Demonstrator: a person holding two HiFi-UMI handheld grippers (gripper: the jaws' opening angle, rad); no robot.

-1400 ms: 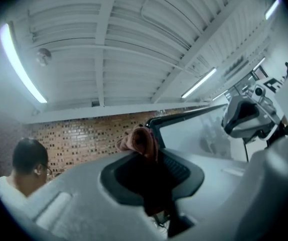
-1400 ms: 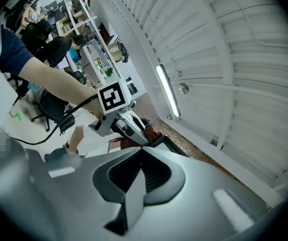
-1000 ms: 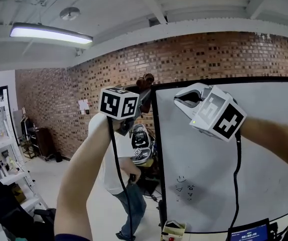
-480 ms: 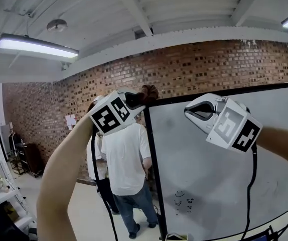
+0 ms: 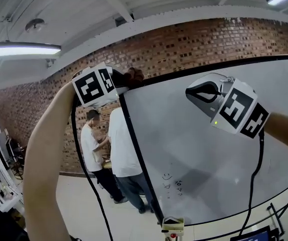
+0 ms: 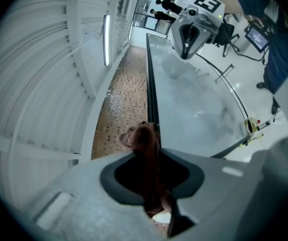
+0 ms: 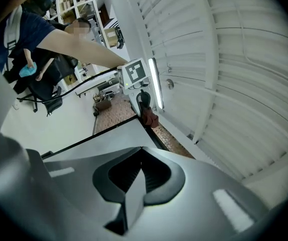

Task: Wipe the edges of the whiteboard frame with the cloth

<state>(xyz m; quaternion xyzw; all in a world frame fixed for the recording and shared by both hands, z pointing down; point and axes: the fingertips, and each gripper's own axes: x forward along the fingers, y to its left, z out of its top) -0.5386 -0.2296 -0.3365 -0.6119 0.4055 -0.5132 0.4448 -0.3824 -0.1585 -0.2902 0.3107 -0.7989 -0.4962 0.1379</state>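
Reddish-brown and soft, the bunched fabric cloth (image 5: 133, 76) sits at the top left corner of the thin black whiteboard frame (image 5: 135, 152) in the head view. My left gripper (image 5: 125, 80) reaches up to it, and the wad touches the corner. My right gripper (image 5: 193, 93) hangs in front of the white board surface (image 5: 184, 144), apart from it and well clear of the cloth. Behind the board are a red brick wall (image 5: 184, 44) and 2 people in white shirts (image 5: 121, 144).

The left gripper view looks along the black top edge, which runs away from me. My left fingers are clamped on the cloth. A strip of it passes between them and a rounded wad pokes out past the tips onto the frame's end.

In the right gripper view my right fingers are pressed together with nothing between them. Beyond them I see the board's corner with the cloth on it.

I judge the cloth light, limp and easily squashed. It will drag and fold against the frame, not slide stiffly. The hold seems right where it is, low on the bunch, leaving a thick pad ahead of the fingertips so that fabric meets the edge and not plastic. If the wad pulls thin, the tips may scrape the frame. The frame is narrow and rigid, so only light pressure along its line should be needed. The board may sway if pushed hard, and my free right gripper could steady it.
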